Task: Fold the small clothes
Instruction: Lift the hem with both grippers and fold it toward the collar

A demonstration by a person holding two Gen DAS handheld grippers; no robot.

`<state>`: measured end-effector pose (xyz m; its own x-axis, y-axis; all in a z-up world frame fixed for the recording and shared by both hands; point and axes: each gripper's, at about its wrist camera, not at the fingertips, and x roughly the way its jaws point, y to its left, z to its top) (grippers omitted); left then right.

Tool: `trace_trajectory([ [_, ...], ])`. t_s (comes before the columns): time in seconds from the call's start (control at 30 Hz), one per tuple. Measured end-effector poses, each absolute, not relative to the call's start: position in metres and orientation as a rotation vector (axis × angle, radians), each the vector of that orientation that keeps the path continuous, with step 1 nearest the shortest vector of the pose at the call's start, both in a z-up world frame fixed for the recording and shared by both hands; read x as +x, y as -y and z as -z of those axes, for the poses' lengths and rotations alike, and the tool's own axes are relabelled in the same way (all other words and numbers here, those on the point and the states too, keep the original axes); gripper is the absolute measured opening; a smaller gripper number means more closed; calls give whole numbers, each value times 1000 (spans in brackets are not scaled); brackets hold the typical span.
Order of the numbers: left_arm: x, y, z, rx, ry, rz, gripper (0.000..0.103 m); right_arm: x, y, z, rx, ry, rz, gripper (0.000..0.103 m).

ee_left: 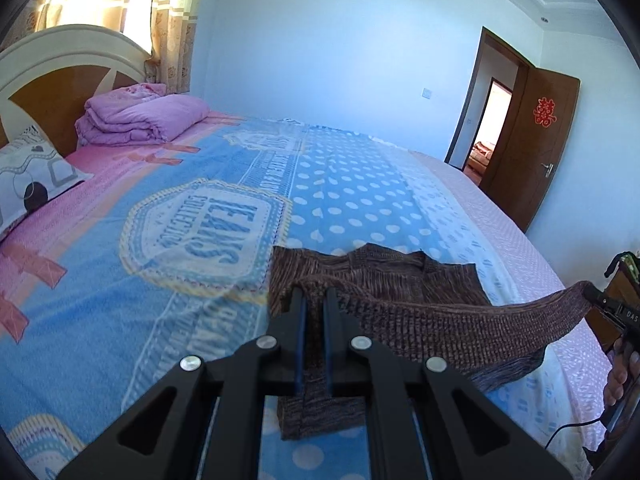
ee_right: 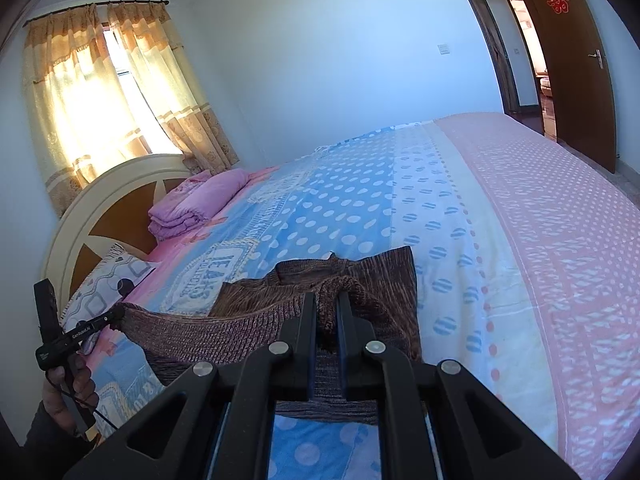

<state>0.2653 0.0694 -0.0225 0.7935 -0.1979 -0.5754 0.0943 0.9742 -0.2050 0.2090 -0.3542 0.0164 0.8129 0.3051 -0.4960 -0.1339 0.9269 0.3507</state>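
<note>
A small brown knitted garment (ee_left: pixel 384 276) lies on the bed's blue dotted sheet (ee_left: pixel 352 200). My left gripper (ee_left: pixel 314 294) is shut on one end of its ribbed hem and holds it above the bed. My right gripper (ee_right: pixel 326 298) is shut on the other end of the hem; it also shows at the right edge of the left wrist view (ee_left: pixel 592 292). The hem band (ee_left: pixel 460 320) stretches taut between the two grippers, lifted over the rest of the garment (ee_right: pixel 360 276). The left gripper appears at the left of the right wrist view (ee_right: pixel 118 312).
A folded purple quilt (ee_left: pixel 136 118) and a patterned pillow (ee_left: pixel 28 178) lie by the headboard (ee_left: pixel 52 80). A pink dotted strip (ee_right: pixel 560 220) runs along the bed's right side. An open brown door (ee_left: pixel 536 144) stands beyond the bed's foot. A curtained window (ee_right: pixel 100 84) is behind the headboard.
</note>
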Motion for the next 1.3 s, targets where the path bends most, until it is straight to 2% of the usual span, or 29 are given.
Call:
trace_trajectory([
  [0.27,332,-53,40,-114,-670,121,8,273,362,11,317,-653,-176,7],
  [0.5,401,-32,113,-26,-809,40,8,350,363,72,288,-796,-106,7],
  [0.57,412,-28,131,19,-849,-12,15,371,362,96,276,-853,-92,8],
  [0.63,411,-33,143,-3,-896,-31,15,381,361,112,244,-875,-52,9],
  [0.67,407,-36,142,-14,-897,-22,15,379,360,115,224,-878,-46,15],
  [0.7,395,-36,139,11,-878,-19,19,377,357,116,204,-883,-53,31],
  [0.73,385,-33,135,55,-856,-21,34,372,354,117,171,-888,-59,43],
  [0.77,378,-31,134,91,-842,-19,56,366,347,118,105,-893,-56,68],
  [0.8,368,-28,132,138,-827,-14,65,361,341,119,44,-892,-47,78],
  [0.83,359,-23,131,188,-810,0,74,355,331,120,-50,-887,-36,78],
  [1.03,368,15,154,509,-808,-31,77,363,289,136,-436,-865,25,79],
  [1.13,391,20,151,537,-784,-84,93,391,277,133,-528,-868,47,79],
  [1.3,430,9,131,507,-752,-200,94,443,282,106,-541,-821,124,79],
])
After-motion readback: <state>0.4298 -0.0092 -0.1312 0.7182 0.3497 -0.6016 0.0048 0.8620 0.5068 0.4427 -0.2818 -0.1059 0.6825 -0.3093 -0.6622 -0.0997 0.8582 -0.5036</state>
